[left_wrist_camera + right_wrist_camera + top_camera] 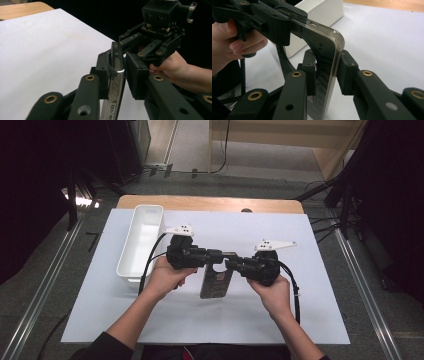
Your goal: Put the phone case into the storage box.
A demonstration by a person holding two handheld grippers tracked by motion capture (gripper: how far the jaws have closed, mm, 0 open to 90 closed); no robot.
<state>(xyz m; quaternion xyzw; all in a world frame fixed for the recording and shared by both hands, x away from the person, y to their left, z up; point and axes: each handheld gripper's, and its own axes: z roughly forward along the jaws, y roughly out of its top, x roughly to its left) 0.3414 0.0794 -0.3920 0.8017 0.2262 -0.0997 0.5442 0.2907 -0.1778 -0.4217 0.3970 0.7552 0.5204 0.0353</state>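
Both grippers are meeting over the middle of the white sheet [300, 315] — the left gripper [216, 255] coming in from the left, the right gripper [234, 265] from the right. Between them a phone case [216, 282] is hanging upright above the sheet, its top edge caught by both. In the right gripper view the right gripper's [325, 70] pads are pressing on the case's [322, 52] rounded corner, clenched on it. In the left gripper view the case [116, 75] is sitting between the left gripper's [117, 72] jaws; one pad is lying against it, the other standing slightly off, so that grip is looking loosened. A white bin [142, 237] is resting on the sheet's left side, well apart from the case.
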